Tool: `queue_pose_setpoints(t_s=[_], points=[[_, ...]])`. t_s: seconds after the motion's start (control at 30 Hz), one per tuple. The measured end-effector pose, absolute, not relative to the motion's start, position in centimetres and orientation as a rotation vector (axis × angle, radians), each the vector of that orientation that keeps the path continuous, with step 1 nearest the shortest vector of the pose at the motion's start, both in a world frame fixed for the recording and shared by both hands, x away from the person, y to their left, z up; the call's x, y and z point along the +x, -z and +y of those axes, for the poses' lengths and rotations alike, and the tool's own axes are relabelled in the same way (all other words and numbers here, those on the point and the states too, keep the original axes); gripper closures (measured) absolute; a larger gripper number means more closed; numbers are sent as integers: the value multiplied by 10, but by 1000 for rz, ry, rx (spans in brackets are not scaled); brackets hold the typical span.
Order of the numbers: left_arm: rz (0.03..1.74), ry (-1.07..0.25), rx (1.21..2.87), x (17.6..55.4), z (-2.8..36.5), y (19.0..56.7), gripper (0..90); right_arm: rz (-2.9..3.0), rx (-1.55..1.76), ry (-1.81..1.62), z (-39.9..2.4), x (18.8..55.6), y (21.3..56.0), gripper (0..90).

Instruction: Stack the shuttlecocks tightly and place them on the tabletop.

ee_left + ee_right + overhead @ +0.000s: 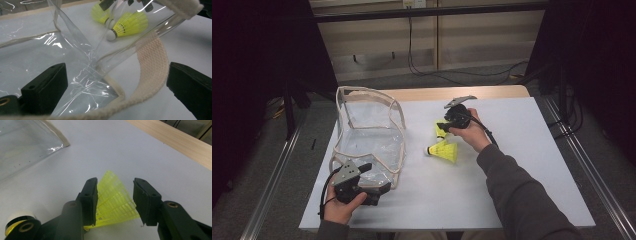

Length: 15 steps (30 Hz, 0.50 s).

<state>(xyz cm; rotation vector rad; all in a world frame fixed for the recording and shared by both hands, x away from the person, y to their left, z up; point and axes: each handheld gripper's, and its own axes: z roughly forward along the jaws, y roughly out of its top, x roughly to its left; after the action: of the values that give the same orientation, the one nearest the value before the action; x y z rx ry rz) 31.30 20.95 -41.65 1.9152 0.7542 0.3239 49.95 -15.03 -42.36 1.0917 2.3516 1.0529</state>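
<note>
Two yellow shuttlecocks lie on the white table. My right gripper (pixel 443 126) reaches down over the far shuttlecock (pixel 440 132); in the right gripper view its jaws (pixel 115 182) close on the mesh skirt (pixel 115 200) from both sides. The near shuttlecock (pixel 444 150) lies loose, its white cork pointing left. A clear plastic bag (pixel 369 135) with cream webbing trim stands open on the left. My left gripper (pixel 374 177) sits at the bag's front corner. Its jaws (pixel 116 67) stand wide apart, with the webbing strap (pixel 152 62) and clear film between them, untouched.
The white table (pixel 512 150) has free surface to the right and front. A wooden edge (pixel 437 93) runs along the back. Metal rails flank the table, and cables lie on the floor behind. The near shuttlecock's cork (pixel 20 216) shows beside my right gripper.
</note>
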Motion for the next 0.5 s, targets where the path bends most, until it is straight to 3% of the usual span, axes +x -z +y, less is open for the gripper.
queue_pose_setpoints(t_s=[0.3, 0.5], points=[[753, -326, 1916, 313, 210, 416, 35, 2359, 1100, -1048, -158, 496, 420, 638], [752, -328, 1920, 313, 210, 416, 36, 2362, 1109, -1064, -168, 491, 416, 864]])
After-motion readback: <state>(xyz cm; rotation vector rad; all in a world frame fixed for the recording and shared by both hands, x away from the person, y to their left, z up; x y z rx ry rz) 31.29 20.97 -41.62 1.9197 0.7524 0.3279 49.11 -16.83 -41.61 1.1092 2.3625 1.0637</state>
